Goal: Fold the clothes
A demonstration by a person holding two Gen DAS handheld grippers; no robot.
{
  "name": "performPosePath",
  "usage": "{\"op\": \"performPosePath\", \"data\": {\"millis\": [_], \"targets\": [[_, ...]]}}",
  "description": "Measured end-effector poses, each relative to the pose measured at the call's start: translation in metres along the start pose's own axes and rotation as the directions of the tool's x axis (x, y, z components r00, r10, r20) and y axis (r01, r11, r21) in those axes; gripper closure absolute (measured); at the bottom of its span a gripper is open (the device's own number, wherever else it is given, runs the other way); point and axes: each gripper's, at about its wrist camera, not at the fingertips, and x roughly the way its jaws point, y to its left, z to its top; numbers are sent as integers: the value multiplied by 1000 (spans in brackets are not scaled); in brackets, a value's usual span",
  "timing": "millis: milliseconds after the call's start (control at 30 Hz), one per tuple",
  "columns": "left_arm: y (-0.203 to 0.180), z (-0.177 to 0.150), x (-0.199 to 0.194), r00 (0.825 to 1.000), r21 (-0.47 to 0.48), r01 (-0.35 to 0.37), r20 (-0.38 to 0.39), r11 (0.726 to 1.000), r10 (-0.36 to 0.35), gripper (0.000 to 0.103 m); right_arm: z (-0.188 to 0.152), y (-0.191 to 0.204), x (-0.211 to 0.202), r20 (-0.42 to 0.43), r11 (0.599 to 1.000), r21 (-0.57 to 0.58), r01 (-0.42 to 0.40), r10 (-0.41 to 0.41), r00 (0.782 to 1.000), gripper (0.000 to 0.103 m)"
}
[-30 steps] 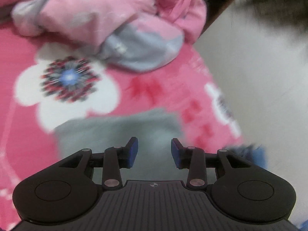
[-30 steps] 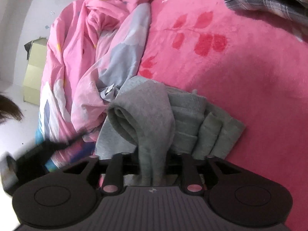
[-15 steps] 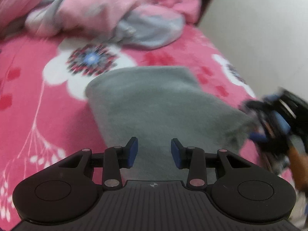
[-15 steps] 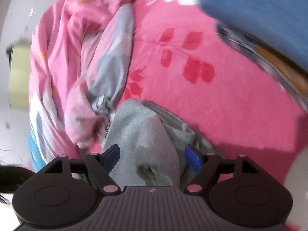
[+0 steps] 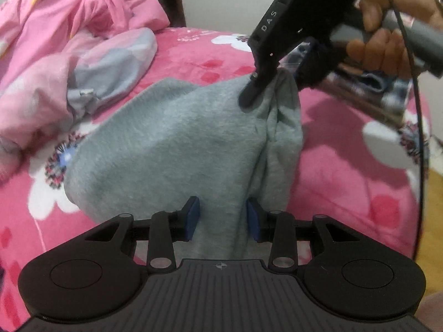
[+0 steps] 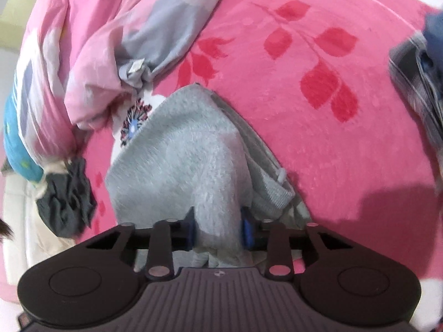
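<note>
Both grippers are seen at a grey garment (image 5: 177,144) that is spread over a pink flowered blanket (image 5: 346,171). On the left gripper (image 5: 223,218), the blue pads (image 5: 193,215) are set apart, with a fold of the grey cloth running between them — no pinching of the fabric can be made out, so it is read as parted rather than clamped. On the right gripper (image 6: 218,229), the pads (image 6: 247,229) are pressed against a bunched ridge of the same garment (image 6: 193,166), and the cloth is gripped between them.

From the left wrist view, the right gripper (image 5: 260,88) is seen from the side at the far upper corner of the garment, where the fabric is lifted off the blanket into a peak and hangs in a vertical fold below it. That tool is held by a hand (image 5: 387,38) at the upper right.

A crumpled pink and grey quilt (image 5: 77,55) is heaped on the blanket just beyond the garment's left edge. In the right wrist view a dark grey cloth (image 6: 66,196) is bunched at the bed's left side, and a plaid item (image 6: 420,88) lies at the right edge — blurred, and well apart from the garment.
</note>
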Motion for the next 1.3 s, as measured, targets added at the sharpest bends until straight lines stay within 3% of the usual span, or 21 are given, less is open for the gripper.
{"op": "performPosePath", "data": {"millis": [33,100,200,267,400,433,500,533,567,667,700,800,900,933,1033,1100,1167,1300], "targets": [[0,1,-1,1000,-9,-16,14,1000,16,86,0,2,-1,5,1000,-16,9,-8,1000,82],[1,1,-8,997,-35,-59,56,998,61,95,0,9,-9,46,998,-51,-25,27,999,85],[2,3,-37,969,-51,-178,165,983,184,97,-2,25,-27,137,983,-151,-101,122,983,86],[-4,1,-50,952,-15,-231,204,973,229,97,-5,27,-28,158,970,-211,-119,154,975,86],[-22,-10,-35,961,102,-235,170,967,216,97,-10,-3,3,83,989,-93,-119,127,988,86],[-23,-9,-37,955,111,-254,188,961,231,97,-8,-1,-2,115,983,-102,-155,166,979,86],[-21,-2,-47,930,73,-302,240,951,277,97,-7,8,-22,205,952,-205,-227,269,941,86],[-22,-1,-50,928,56,-302,248,952,279,97,-8,6,-28,225,940,-241,-240,295,929,86],[-28,-3,-48,933,73,-293,238,953,268,97,-10,-1,-27,220,943,-241,-229,283,934,86],[-49,-19,-24,961,144,-250,161,957,226,96,-24,-34,-2,124,977,-169,-129,151,981,82],[-53,-24,-17,963,164,-250,142,954,228,96,-25,-43,-2,109,985,-115,-131,143,984,80],[-46,-23,-17,963,127,-248,141,960,230,96,-25,-44,-31,195,988,-43,-146,151,969,61],[-29,-17,-22,971,36,-208,124,977,202,96,-43,-46,-63,298,993,-1,-122,117,947,60],[-26,-15,-23,974,18,-196,124,980,192,96,-50,-45,-68,297,992,-1,-123,118,948,61],[-17,-11,-26,979,-42,-165,116,985,169,96,-75,-28,-53,154,985,-81,-150,161,975,74],[-14,-10,-28,979,-66,-157,120,985,164,96,-89,-10,-34,69,970,-170,-173,187,980,82],[-13,-9,-31,979,-77,-151,130,986,160,96,-95,7,-16,63,952,-248,-179,200,978,89],[-12,-10,-35,976,-59,-146,153,988,153,96,-99,26,14,91,922,-338,-187,230,969,91]]}}
